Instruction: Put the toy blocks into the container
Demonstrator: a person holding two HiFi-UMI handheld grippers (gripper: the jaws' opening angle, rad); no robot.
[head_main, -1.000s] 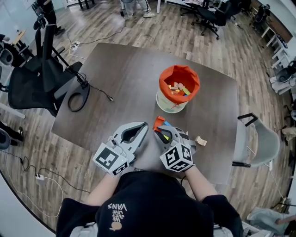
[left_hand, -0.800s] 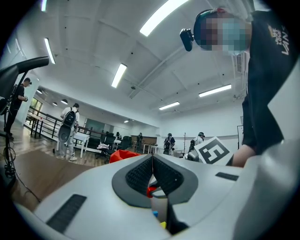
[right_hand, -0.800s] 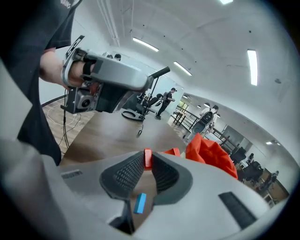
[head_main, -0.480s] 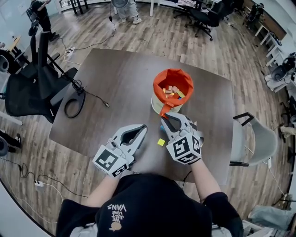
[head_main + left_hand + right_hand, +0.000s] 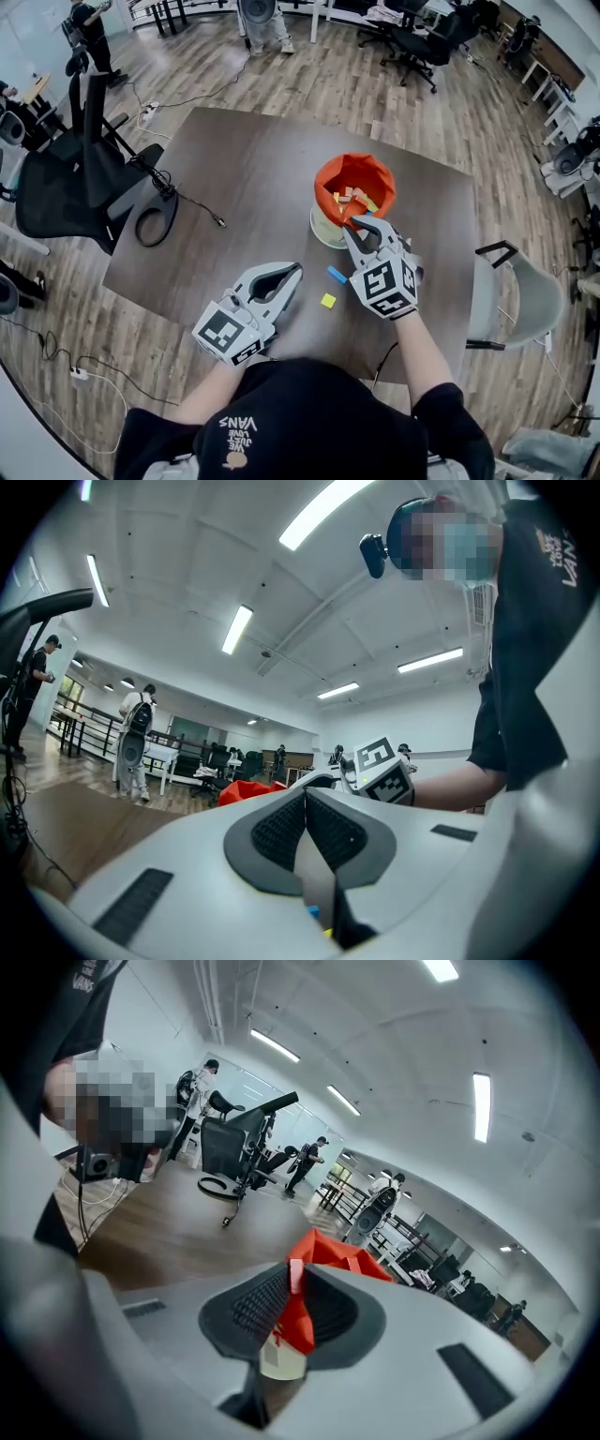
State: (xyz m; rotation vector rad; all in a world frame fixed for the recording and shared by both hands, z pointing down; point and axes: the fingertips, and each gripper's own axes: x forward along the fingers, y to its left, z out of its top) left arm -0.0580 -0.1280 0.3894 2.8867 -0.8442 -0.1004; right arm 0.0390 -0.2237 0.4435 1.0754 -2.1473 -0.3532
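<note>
The right gripper [image 5: 359,225] is clamped on a small red block [image 5: 296,1277]. Its own view shows the block pinched at the very tips of the pads, with the orange-lined container [image 5: 325,187] filling the gap behind it. The gripper points slightly downward and its tips sit at the container's near rim. I judge this to be a carry to the drop point: holding the block high and out at the tips lets it fall clear once the jaws part (the mouth already holds several blocks).

The left gripper [image 5: 292,272] has its jaws pressed together on nothing. It is parked level near the table's [image 5: 244,159] near edge, probably to keep it out of the working hand's path.

Two blocks remain on the table between the grippers, toward the near edge. A blue block [image 5: 337,274] lies just beside the right gripper's body, and a yellow block [image 5: 328,301] lies a little closer to the person.

A black cable loop [image 5: 140,223] lies at the table's left edge, well apart from the work. Nothing stands between the held block and the container. The floppy orange rim is the one thing the tips could catch.
</note>
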